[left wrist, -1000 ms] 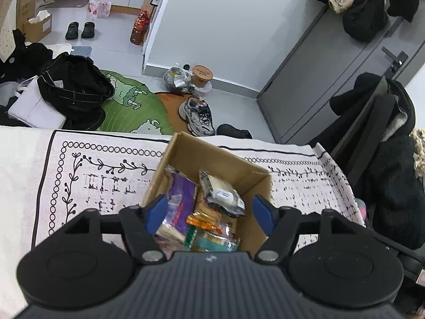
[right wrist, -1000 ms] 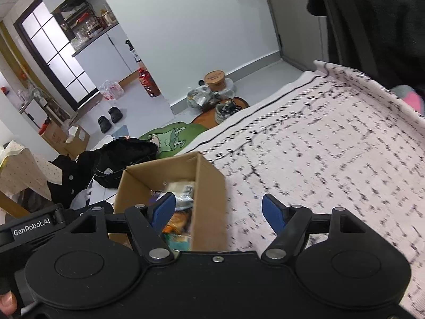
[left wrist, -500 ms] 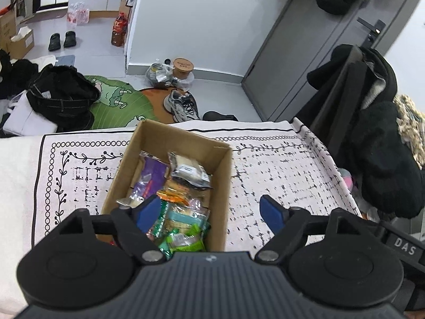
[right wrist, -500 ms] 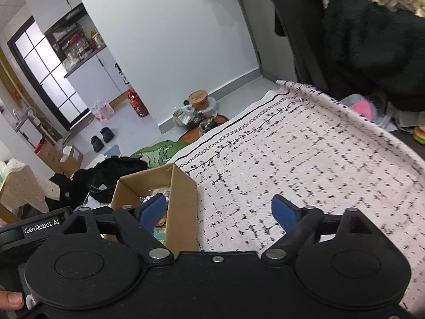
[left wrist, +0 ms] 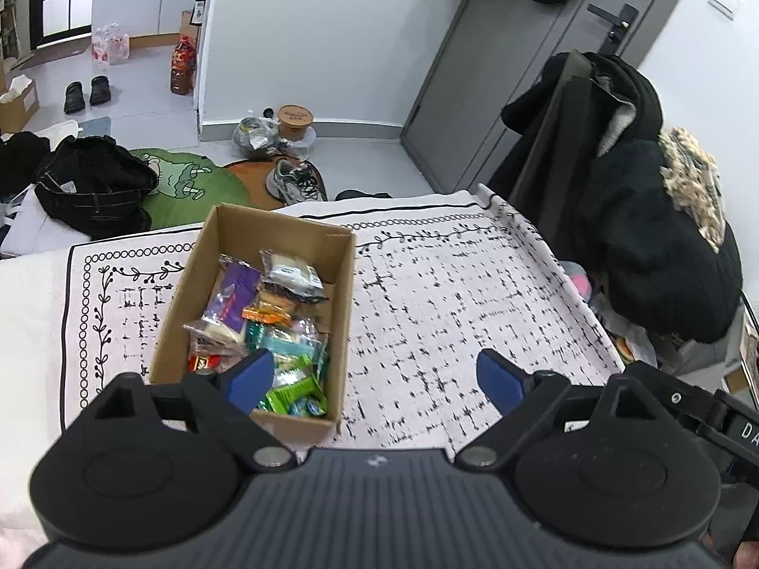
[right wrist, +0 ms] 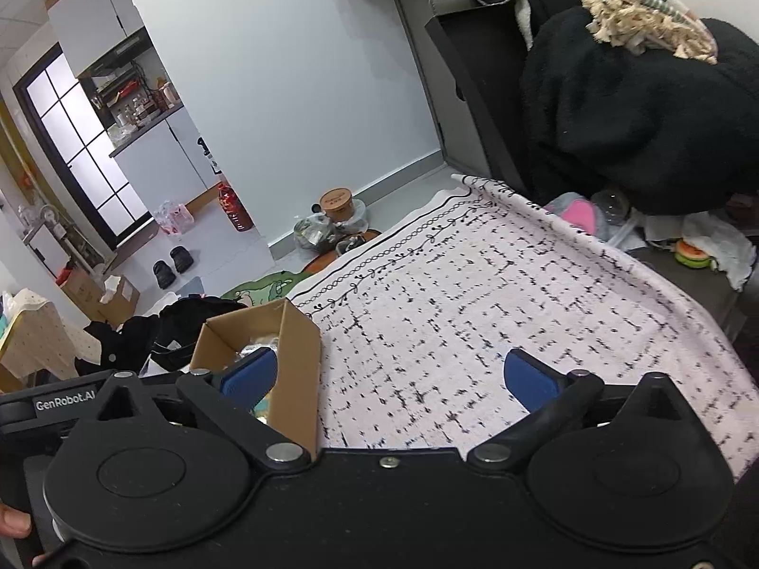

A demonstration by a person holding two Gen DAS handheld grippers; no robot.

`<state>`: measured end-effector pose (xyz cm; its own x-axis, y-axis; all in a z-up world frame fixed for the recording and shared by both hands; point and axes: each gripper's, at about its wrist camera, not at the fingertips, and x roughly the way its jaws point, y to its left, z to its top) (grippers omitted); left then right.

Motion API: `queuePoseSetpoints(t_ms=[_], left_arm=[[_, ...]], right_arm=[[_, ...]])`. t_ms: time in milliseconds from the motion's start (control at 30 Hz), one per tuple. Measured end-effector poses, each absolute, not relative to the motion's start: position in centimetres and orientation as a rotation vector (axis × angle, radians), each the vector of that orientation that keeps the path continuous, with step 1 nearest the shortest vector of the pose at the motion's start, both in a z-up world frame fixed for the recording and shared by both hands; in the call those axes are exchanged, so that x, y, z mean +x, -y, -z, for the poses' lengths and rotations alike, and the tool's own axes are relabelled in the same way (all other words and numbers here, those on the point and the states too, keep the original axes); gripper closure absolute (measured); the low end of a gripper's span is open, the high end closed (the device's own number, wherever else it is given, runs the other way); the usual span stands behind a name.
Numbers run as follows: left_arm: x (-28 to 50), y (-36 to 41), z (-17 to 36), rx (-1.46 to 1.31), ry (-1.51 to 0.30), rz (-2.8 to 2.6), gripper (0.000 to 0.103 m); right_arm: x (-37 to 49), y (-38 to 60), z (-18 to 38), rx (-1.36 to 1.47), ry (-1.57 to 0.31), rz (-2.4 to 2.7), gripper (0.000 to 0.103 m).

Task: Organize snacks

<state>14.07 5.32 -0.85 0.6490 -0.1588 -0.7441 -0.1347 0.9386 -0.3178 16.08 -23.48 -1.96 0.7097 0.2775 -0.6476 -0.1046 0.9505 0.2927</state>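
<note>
We record a desk under a patterned white cloth (left wrist: pixel 450 294), with a grey door (left wrist: pixel 498 71) beyond. On the cloth's left part stands a cardboard box (left wrist: pixel 344 322) holding mixed snack packets (left wrist: pixel 265 317). Left gripper (left wrist: pixel 374 379) and right gripper (right wrist: pixel 389 374): jaws wide, empty.

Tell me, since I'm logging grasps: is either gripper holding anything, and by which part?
Nothing is held. Left gripper and right gripper are both open, above the box and cloth.
</note>
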Motion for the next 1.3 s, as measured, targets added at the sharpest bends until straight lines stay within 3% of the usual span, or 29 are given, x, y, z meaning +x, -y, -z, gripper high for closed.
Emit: queuePoseSetpoints(t_ms=[233, 1300], left_arm=[[12.1, -3.8, -0.5, -0.331, -0.845, 0.039, 0.000], [3.6, -0.1, -4.2, -0.199, -0.732, 0.060, 0.000]], right_arm=[[14.1, 24.8, 1.4, 0.244, -0.749, -0.208, 0.000], [7.4, 25.8, -0.7, 0.120, -0.710, -0.200, 0.000]])
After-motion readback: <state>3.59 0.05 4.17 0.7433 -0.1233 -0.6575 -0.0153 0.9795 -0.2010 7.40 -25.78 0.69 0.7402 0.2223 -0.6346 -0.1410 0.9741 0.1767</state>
